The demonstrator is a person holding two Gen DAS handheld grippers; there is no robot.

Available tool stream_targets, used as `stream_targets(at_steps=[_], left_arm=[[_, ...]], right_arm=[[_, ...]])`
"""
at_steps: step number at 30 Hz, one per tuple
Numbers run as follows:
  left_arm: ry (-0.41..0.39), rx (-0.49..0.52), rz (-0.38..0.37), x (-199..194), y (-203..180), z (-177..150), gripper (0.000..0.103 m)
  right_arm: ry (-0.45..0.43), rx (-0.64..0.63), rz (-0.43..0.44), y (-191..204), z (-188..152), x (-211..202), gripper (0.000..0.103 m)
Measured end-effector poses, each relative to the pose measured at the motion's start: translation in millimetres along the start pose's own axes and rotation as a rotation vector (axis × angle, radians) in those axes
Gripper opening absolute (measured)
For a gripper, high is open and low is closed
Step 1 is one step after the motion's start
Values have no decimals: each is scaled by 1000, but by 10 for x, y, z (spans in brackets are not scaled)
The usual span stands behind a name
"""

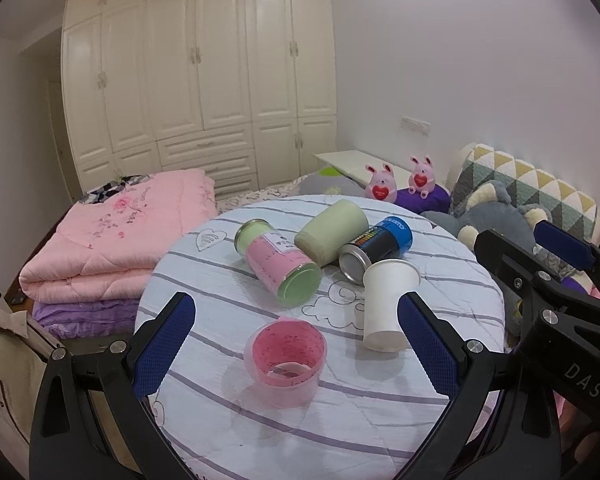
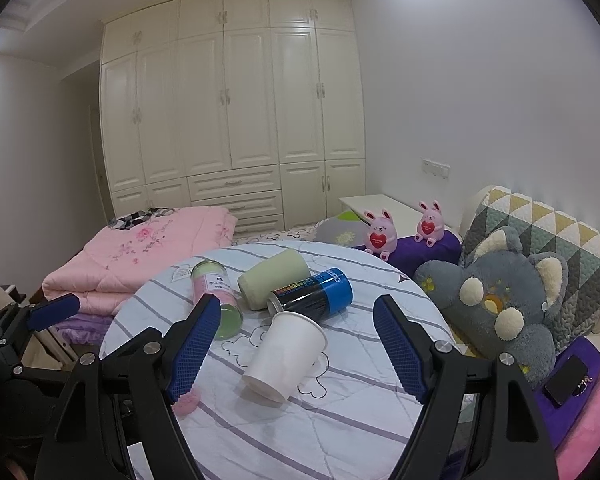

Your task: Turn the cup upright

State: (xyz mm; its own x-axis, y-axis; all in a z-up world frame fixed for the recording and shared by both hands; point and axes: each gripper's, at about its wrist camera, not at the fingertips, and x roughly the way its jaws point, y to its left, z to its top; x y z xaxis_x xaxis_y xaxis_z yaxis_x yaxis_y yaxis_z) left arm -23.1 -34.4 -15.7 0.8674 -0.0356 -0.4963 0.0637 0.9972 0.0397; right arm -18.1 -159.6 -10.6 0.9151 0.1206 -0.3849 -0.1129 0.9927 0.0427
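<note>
A white paper cup (image 1: 386,304) (image 2: 286,350) lies on its side on the round striped table (image 1: 340,420) (image 2: 340,432), its mouth toward the cans behind it. A clear pink plastic cup (image 1: 285,360) stands upright in front of my left gripper (image 1: 296,344), which is open and empty around it. In the right wrist view only a pink edge of it (image 2: 188,400) shows behind the left finger. My right gripper (image 2: 288,344) is open and empty, its fingers either side of the white cup.
A pink and green canister (image 1: 278,266) (image 2: 216,300), a pale green cup (image 1: 332,230) (image 2: 274,278) and a blue and black can (image 1: 378,246) (image 2: 312,294) lie behind. A folded pink quilt (image 1: 116,240) is left, plush toys (image 2: 496,300) right.
</note>
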Motion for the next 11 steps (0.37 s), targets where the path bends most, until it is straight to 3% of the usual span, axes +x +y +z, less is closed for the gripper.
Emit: stream_targets(at_steps=[11], left_arm=[[3,-10,1,-39,65,-45,102]], right_arm=[[1,-15,0,70,2,6,80]])
